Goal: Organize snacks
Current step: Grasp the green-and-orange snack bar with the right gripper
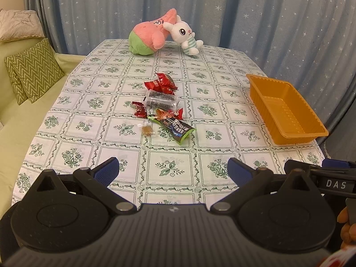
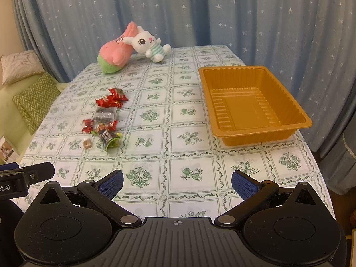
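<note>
Where the left wrist camera looks out: left gripper [image 1: 173,170] low over the near tablecloth [image 1: 111,131], tongs spread wide, nothing between them. Snacks [image 1: 163,104] heaped mid-table, well apart from the orange tray [image 1: 262,93] at the right edge. Pink plush [image 1: 151,34] and white bunny [image 1: 185,36] touching at the far end.

From the right wrist camera: right gripper [image 2: 176,183] likewise gaping and unloaded; tray bare inside, snacks off to its left.
</note>
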